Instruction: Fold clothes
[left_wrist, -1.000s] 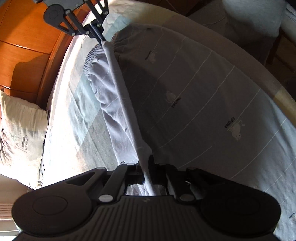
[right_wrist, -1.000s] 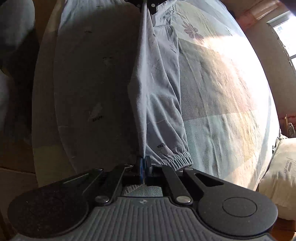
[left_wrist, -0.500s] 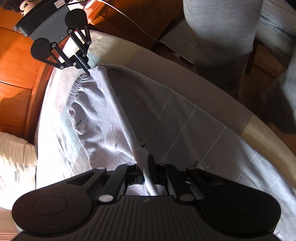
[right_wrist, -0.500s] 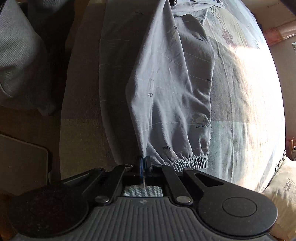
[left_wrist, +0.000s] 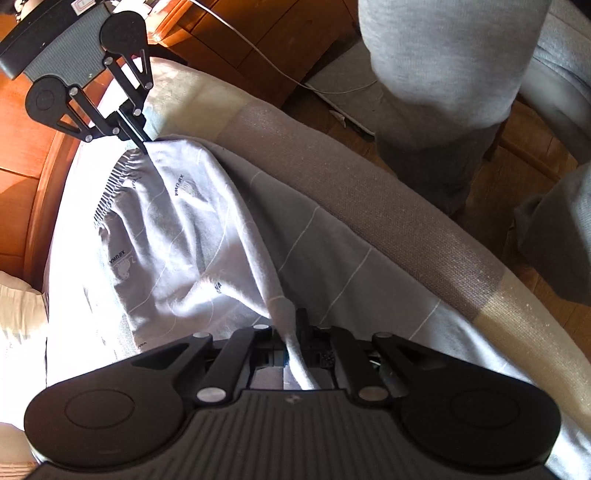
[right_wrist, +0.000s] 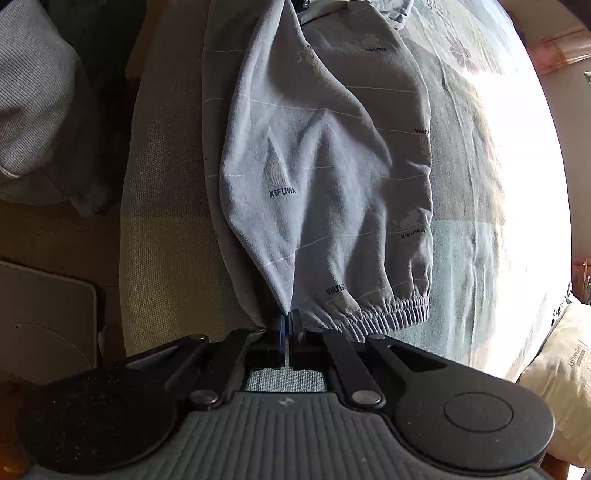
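Grey trousers (right_wrist: 332, 184) printed XIFUWA on bed (right_wrist: 498, 184), left gripper (left_wrist: 291, 343) and right gripper (right_wrist: 288, 325) jaws pinching fabric edge

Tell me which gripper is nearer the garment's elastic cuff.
Right. The right gripper pinches the garment right beside the elastic cuff; the left gripper grips the fabric's far end.
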